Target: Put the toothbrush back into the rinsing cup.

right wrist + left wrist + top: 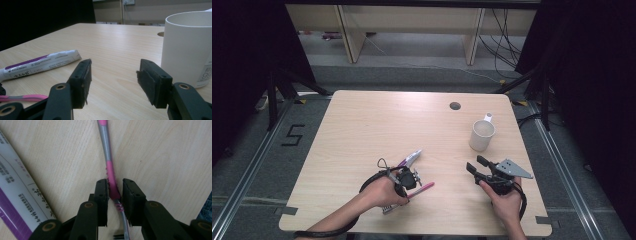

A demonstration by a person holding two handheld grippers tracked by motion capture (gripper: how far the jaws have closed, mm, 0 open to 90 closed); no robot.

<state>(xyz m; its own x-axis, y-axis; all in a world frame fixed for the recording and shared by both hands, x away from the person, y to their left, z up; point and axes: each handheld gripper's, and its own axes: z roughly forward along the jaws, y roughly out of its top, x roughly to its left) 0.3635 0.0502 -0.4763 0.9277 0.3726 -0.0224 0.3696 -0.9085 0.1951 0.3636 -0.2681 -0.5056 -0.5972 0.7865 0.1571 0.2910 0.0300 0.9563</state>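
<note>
left gripper point(115, 188): jaws narrowed around pink-and-grey plastic toothbrush point(111, 173) on table, one pad touching, gap beside other | right gripper point(113, 75): wide apart, empty, near white mug point(188, 45)

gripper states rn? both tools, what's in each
Left tool: jaws astride the pink toothbrush on the table; one pad touches, the other stands just off. Not gripped.
Right tool: open, empty, beside the white cup.

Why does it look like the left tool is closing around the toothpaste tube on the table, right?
Not the tube. The left tool has its jaws around the pink-and-grey toothbrush on the table; the toothpaste tube lies beside it, untouched. The left gripper view shows it.
</note>
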